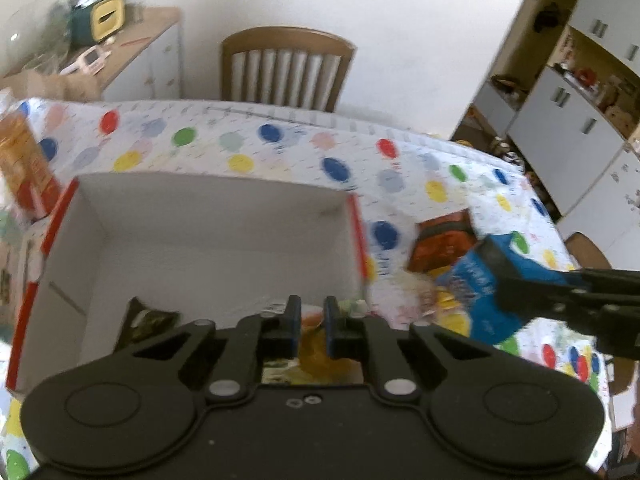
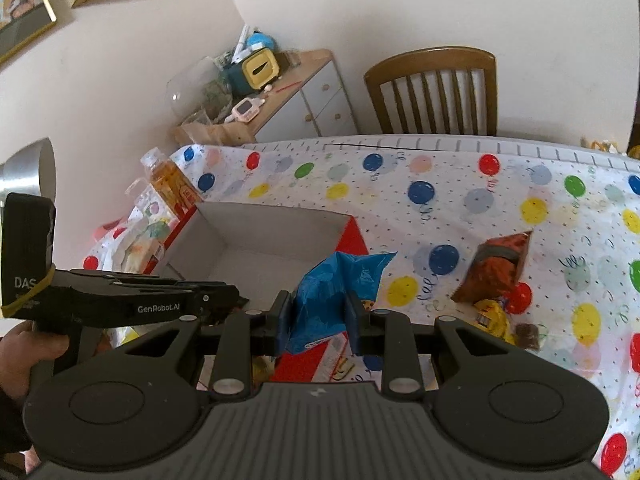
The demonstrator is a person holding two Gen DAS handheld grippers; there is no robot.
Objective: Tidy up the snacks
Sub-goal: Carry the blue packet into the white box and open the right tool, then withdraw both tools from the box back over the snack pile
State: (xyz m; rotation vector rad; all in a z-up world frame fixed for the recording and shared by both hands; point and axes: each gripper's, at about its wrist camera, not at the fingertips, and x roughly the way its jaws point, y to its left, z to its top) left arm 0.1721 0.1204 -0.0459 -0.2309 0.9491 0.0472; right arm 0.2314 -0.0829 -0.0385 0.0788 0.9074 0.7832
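A white cardboard box [image 1: 200,240] with red outer walls lies open on the balloon-print tablecloth [image 1: 280,148]. My left gripper [image 1: 312,320] hangs over the box's near end, its fingers drawn close together. A yellow packet [image 1: 320,356] shows below them, and I cannot tell whether they touch it. A dark green packet [image 1: 148,320] lies in the box's near left corner. My right gripper [image 2: 320,320] is shut on a crumpled blue snack bag [image 2: 332,292], held just right of the box [image 2: 260,248]. An orange-brown packet [image 2: 500,272] and a yellow packet [image 2: 492,320] lie on the cloth to the right.
An orange drink bottle [image 2: 172,184] stands left of the box. A wooden chair [image 2: 436,92] stands at the table's far side. A sideboard [image 2: 288,96] with clutter is against the wall, and white cabinets [image 1: 580,112] are at the right. A hand [image 2: 24,352] holds the left gripper.
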